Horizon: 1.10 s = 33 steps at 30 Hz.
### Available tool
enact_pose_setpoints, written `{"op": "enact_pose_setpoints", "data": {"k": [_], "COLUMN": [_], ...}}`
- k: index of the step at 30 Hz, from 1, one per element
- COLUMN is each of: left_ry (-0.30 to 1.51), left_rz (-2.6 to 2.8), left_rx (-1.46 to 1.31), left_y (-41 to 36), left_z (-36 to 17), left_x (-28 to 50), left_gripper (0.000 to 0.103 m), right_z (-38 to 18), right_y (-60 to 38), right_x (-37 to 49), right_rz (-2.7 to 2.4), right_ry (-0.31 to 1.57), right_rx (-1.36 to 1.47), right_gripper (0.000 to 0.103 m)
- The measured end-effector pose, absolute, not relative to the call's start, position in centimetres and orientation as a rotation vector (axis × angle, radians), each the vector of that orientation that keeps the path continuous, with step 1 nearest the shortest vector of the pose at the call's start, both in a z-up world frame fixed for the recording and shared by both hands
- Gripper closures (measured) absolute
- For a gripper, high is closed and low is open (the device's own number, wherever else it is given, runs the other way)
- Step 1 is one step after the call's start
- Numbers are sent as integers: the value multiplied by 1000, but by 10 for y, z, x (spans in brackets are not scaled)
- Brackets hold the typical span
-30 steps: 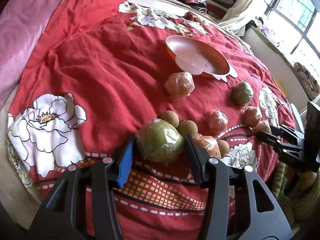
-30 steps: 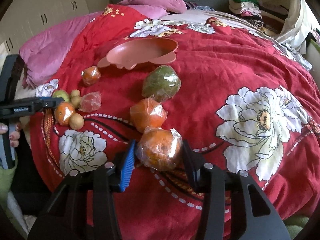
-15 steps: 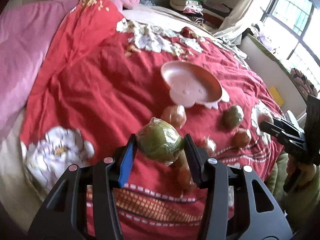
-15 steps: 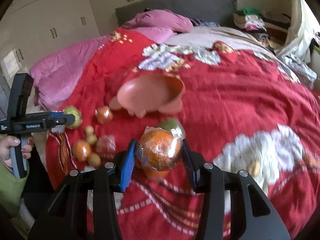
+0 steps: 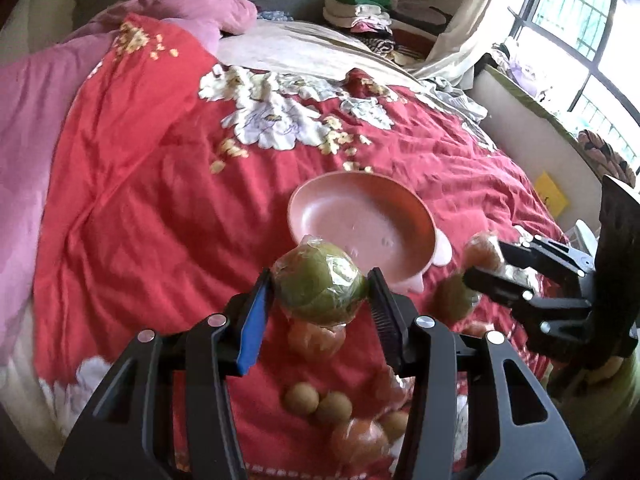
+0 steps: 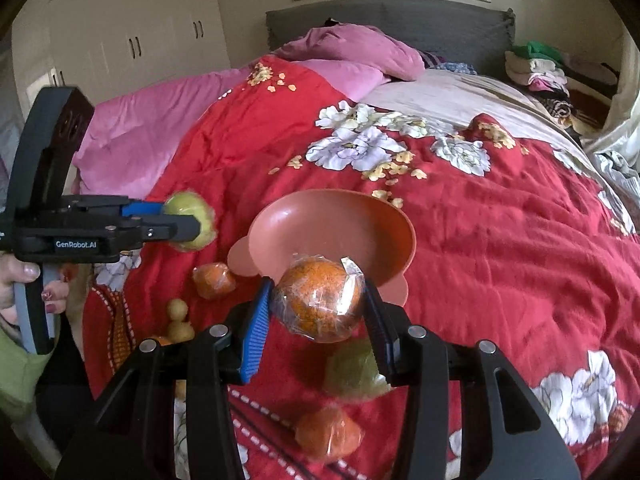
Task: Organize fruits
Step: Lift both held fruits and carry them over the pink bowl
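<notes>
- Left gripper (image 5: 320,294): jaws clamped on a green fruit (image 5: 320,284) wrapped in clear film, carried in the air short of the pink bowl (image 5: 320,204), which lies just beyond the fingertips.
- Right gripper (image 6: 318,304): jaws clamped on a film-wrapped orange (image 6: 318,300), also held off the bedding; the same bowl sits directly ahead, its near rim showing behind the fruit.
- Step in hand, as judged: carrying both fruits to the bowl. Done well, each fruit is brought over the hollow, lowered close to the bottom, and only then released, one gripper at a time so the two do not meet over the rim.
- Caution: the bowl rests tilted on soft bedding; a dropped fruit may tip it or roll out.
- Materials: both fruits round, with crinkled, glossy wrapping that may slip on the ribbed pads; bowl smooth, shallow plastic with small lobes at its edge.
- Below the grippers: more wrapped oranges, another green fruit and small tan round fruits (image 5: 302,400) lie on the red floral quilt (image 5: 140,200).
</notes>
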<state>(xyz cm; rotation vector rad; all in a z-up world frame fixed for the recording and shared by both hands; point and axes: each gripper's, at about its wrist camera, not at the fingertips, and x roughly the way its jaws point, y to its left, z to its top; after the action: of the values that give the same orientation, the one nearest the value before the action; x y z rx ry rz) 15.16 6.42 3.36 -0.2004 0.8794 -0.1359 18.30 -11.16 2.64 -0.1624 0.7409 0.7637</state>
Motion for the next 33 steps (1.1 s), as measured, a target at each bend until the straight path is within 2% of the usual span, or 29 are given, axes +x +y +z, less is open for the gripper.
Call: {"op": "enact_pose_setpoints", "data": {"k": [33], "left_ry": [989], "left_rz": [-198], "left_rx": [-145], "left_y": [39], "left_z": [6], "left_x": [248], "left_gripper": [64], "right_z": [2], "right_y": [-68], "right_x": [229], "right_rz": [826], "right_ry": [811], "right_rx": [-251], "right_gripper": [60]}}
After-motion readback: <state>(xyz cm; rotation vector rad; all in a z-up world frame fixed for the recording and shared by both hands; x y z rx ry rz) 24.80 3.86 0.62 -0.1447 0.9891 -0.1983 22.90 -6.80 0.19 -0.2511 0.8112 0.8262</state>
